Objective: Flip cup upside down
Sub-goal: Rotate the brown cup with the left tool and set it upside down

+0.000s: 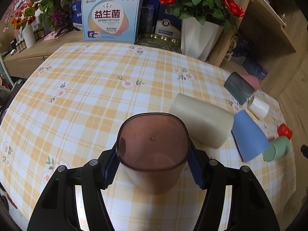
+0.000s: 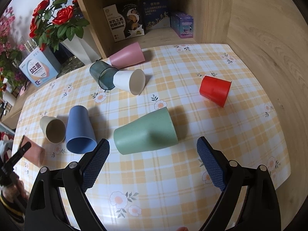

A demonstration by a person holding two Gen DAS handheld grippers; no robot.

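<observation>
Left gripper (image 1: 153, 165) jaws clamp brown cup (image 1: 153, 148) over checked tablecloth (image 1: 86, 96)

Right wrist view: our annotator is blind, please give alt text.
The open right claw hovers just short of a green cup lying on its side on a checked tablecloth; blue, beige, white, red cups lie around.

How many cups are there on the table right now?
8: brown cup in the left tongs; beige, blue, green, red, white, grey, pink. Others may sit outside both views.
</observation>
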